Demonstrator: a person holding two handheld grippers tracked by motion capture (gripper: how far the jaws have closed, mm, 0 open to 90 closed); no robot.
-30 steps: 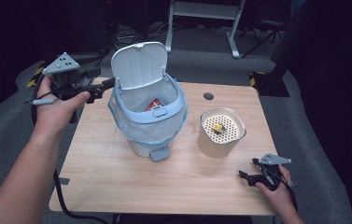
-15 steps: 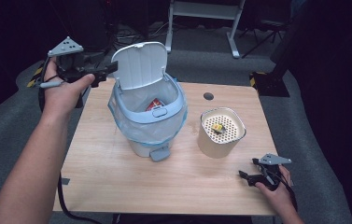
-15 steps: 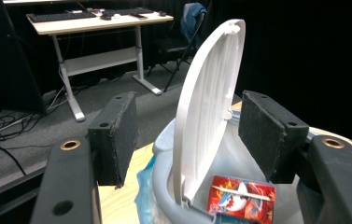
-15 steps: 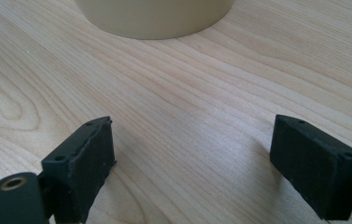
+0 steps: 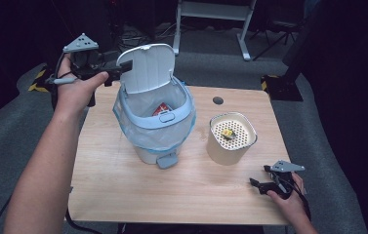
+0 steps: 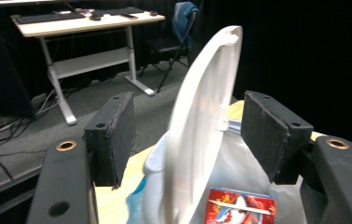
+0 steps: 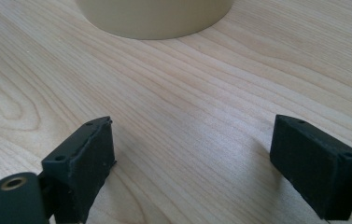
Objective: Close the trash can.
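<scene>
A pale blue pedal bin (image 5: pixel 154 131) lined with a clear bag stands mid-table, its white lid (image 5: pixel 148 67) raised upright. A red packet (image 5: pixel 161 108) lies inside it. My left gripper (image 5: pixel 120 70) is open at the lid's left edge. In the left gripper view the lid (image 6: pixel 201 121) stands edge-on between the jaws, with a gap on each side and the red packet (image 6: pixel 241 207) below. My right gripper (image 5: pixel 259 176) rests open near the table's front right corner. Bare wood lies between its jaws in the right gripper view (image 7: pixel 201 144).
A cream round container (image 5: pixel 231 141) with a perforated top stands right of the bin, a small yellow item (image 5: pixel 227 133) on it. Its base (image 7: pixel 155 16) is just ahead of the right gripper. A small dark disc (image 5: pixel 217 100) lies at the back.
My left gripper has risen and moved right from beside the bin's rim to the lid's edge, which now stands between its jaws. The right gripper has not moved.
</scene>
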